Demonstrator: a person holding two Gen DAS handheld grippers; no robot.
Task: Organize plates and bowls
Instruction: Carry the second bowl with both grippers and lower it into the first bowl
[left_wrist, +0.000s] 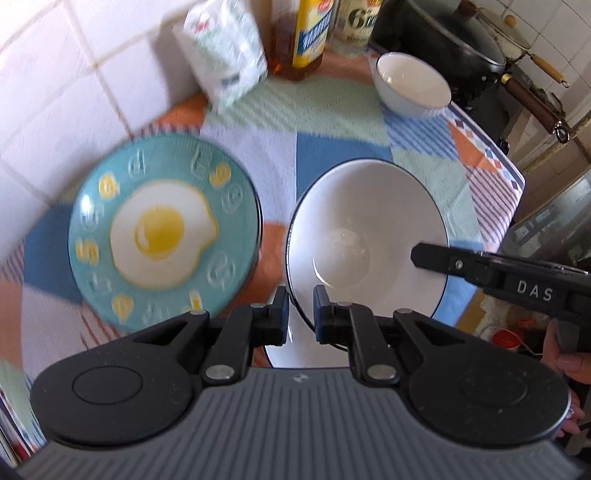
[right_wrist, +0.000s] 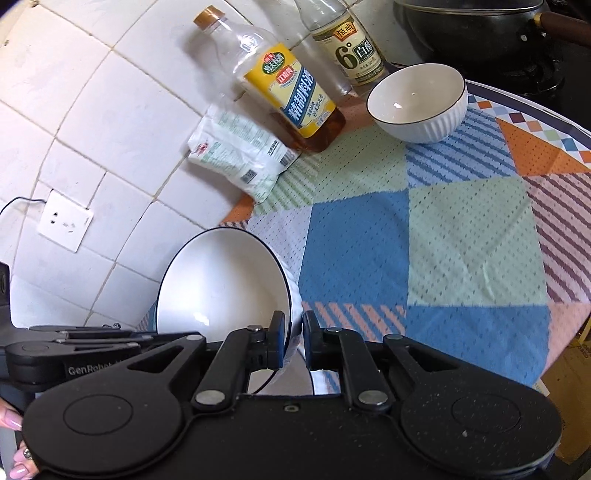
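Grippers both pinch the white dish's rim: left gripper on its near edge, right gripper on the opposite side, jaws nearly closed. White dish is tilted above the patterned cloth (egg plate just beside, small bowl far back).

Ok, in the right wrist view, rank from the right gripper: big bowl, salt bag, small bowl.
1. Big bowl: its rim is in the right gripper.
2. Salt bag: left, by the wall.
3. Small bowl: far, right of the bottles.
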